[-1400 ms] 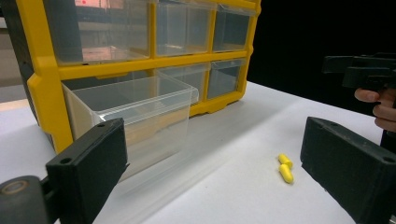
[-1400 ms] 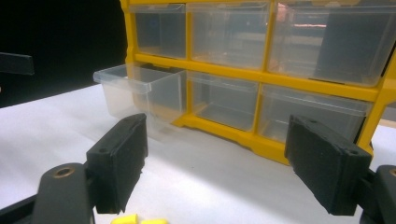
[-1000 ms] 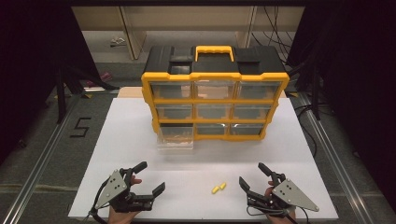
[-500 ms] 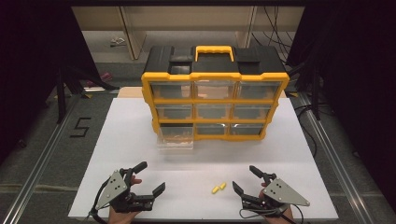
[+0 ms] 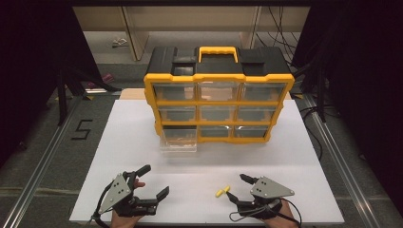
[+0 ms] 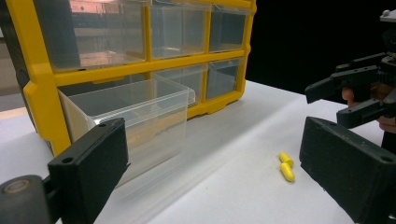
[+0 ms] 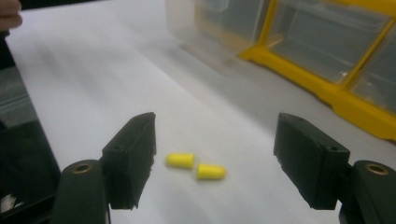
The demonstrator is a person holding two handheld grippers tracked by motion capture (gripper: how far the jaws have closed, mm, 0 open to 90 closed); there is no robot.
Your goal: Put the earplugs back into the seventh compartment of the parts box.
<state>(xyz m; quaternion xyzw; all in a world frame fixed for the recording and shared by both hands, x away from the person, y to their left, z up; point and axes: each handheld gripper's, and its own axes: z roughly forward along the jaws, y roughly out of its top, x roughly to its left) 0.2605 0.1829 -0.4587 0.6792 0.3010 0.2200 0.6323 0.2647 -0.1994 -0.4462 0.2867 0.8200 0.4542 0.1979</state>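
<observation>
Yellow-framed organizer (image 5: 218, 107) stands upright at the bench's (image 5: 304, 156) far middle, black top, yellow carry handle (image 5: 218, 49). Nine clear drawers, three by three. Bottom-left drawer (image 5: 178, 141) is pulled out toward the near edge. Left of the organizer, off the bench, a "5" marking (image 5: 82, 129) on the floor.

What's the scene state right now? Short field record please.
work: picking up two yellow earplugs
earplugs: lying side by side on the white table, between the right gripper's open jaws, not pressed
right gripper: jaws have just been closing
left gripper: open, holding nothing
organizer: upright, yellow frame
clear drawer: bottom left one, pulled out
</observation>
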